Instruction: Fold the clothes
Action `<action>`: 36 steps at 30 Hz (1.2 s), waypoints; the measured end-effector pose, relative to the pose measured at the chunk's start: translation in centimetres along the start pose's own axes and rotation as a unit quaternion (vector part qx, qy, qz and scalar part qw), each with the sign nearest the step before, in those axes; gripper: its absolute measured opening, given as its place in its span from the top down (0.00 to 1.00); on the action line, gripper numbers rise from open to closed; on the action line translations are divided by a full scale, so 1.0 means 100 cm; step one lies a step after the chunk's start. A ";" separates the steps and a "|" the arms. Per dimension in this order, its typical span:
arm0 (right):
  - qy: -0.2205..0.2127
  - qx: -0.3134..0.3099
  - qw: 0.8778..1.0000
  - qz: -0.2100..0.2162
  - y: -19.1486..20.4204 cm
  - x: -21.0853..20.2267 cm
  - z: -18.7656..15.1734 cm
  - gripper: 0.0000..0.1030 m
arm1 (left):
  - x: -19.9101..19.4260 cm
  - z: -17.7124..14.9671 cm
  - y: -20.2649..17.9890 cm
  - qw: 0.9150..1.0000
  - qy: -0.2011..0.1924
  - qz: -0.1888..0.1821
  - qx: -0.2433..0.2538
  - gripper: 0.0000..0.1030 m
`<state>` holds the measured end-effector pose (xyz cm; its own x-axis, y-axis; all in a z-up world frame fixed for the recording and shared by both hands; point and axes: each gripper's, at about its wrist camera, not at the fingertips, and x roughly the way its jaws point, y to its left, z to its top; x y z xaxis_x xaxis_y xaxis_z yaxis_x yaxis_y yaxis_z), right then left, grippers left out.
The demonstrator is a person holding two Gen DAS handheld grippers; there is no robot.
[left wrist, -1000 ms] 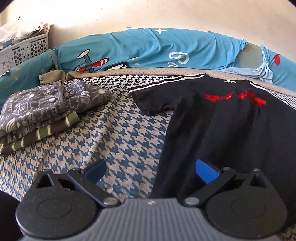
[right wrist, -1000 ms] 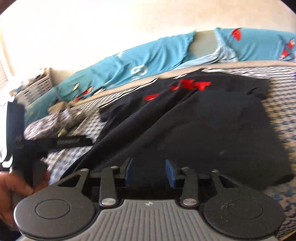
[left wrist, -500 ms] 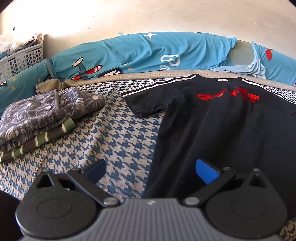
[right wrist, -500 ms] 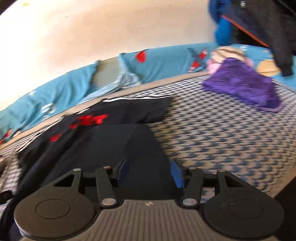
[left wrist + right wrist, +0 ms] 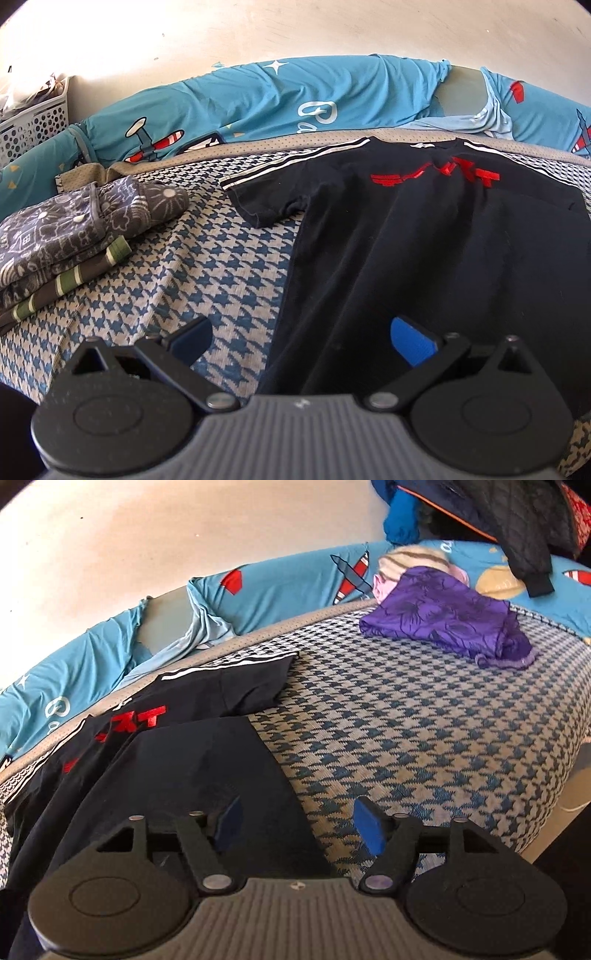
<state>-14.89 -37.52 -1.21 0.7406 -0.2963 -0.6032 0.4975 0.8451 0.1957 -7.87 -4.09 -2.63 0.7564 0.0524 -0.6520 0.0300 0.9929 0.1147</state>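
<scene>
The black short-sleeved T-shirt (image 5: 436,258) with red chest lettering and white shoulder stripes lies spread flat on the blue-and-cream houndstooth bed cover (image 5: 207,266), its collar toward the far edge and its hem toward the cameras. In the left wrist view, a stack of folded clothes (image 5: 74,232), grey patterned on top and green-striped beneath, sits at the left, well apart from the shirt's sleeve. Behind runs a long turquoise pillow (image 5: 295,103) printed with planes, and a white perforated plastic basket (image 5: 33,125) stands in the far left corner. The left gripper (image 5: 301,339) hangs with its jaws wide apart over the shirt's left edge; one blue pad is over the cover, the other over the black fabric, pinching nothing. In the right wrist view, the right gripper (image 5: 299,827) straddles the shirt's right edge, its jaws opening with no cloth pressed between them. Farther right, a crumpled purple garment (image 5: 450,620) rests on the cover near the pillow.
</scene>
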 end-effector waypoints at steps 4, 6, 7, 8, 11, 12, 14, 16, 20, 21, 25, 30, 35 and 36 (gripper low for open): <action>0.016 0.006 1.000 0.011 0.001 0.006 -0.003 0.34 | 0.000 -0.001 -0.002 1.000 -0.001 0.000 0.004 0.00; 0.022 0.007 1.000 0.013 0.002 0.008 -0.005 0.34 | -0.001 -0.001 -0.003 1.000 -0.001 0.000 0.005 0.00; 0.022 0.007 1.000 0.014 0.002 0.009 -0.005 0.33 | 0.000 -0.001 -0.003 1.000 -0.001 0.001 0.006 0.00; 0.021 0.007 1.000 0.014 0.002 0.009 -0.005 0.32 | 0.000 -0.001 -0.003 1.000 -0.001 0.002 0.006 0.00; 0.023 0.006 1.000 0.021 0.004 0.009 -0.006 0.31 | 0.000 -0.002 -0.003 1.000 -0.001 0.003 0.007 0.00; 0.024 0.005 0.999 0.026 0.005 0.009 -0.006 0.31 | 0.000 -0.002 -0.003 1.000 -0.002 0.003 0.007 0.00; 0.026 0.002 0.999 0.035 0.007 0.008 -0.006 0.31 | 0.000 -0.002 -0.003 1.000 -0.002 0.003 0.007 0.00; 0.028 -0.005 0.999 0.041 0.010 0.008 -0.007 0.31 | 0.000 -0.003 -0.004 1.000 -0.002 0.003 0.008 0.00; 0.028 -0.026 0.998 0.050 0.017 0.008 -0.010 0.45 | 0.000 -0.002 -0.006 1.000 -0.001 0.001 0.010 0.00; 0.028 -0.031 0.998 0.050 0.019 0.009 -0.010 0.46 | 0.000 -0.003 -0.007 1.000 -0.001 0.000 0.011 0.00; 0.025 -0.047 0.997 0.054 0.025 0.010 -0.013 0.73 | 0.000 -0.003 -0.008 1.000 -0.001 -0.001 0.012 0.00; 0.022 -0.067 0.996 0.062 0.031 0.009 -0.015 0.89 | -0.001 -0.004 -0.006 1.000 -0.003 0.000 0.011 0.00; 0.005 -0.068 0.996 0.064 0.030 -0.001 -0.014 0.92 | -0.001 -0.003 -0.006 1.000 -0.004 0.001 0.010 0.00; -0.001 -0.069 0.996 0.063 0.030 -0.004 -0.013 0.92 | -0.001 -0.003 -0.006 1.000 -0.004 0.002 0.011 0.00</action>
<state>-14.27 -34.25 -1.40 0.7938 -0.1842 -0.5797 0.3338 0.9286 0.1620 -8.16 -4.64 -2.86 0.7611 0.0556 -0.6462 0.0412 0.9902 0.1338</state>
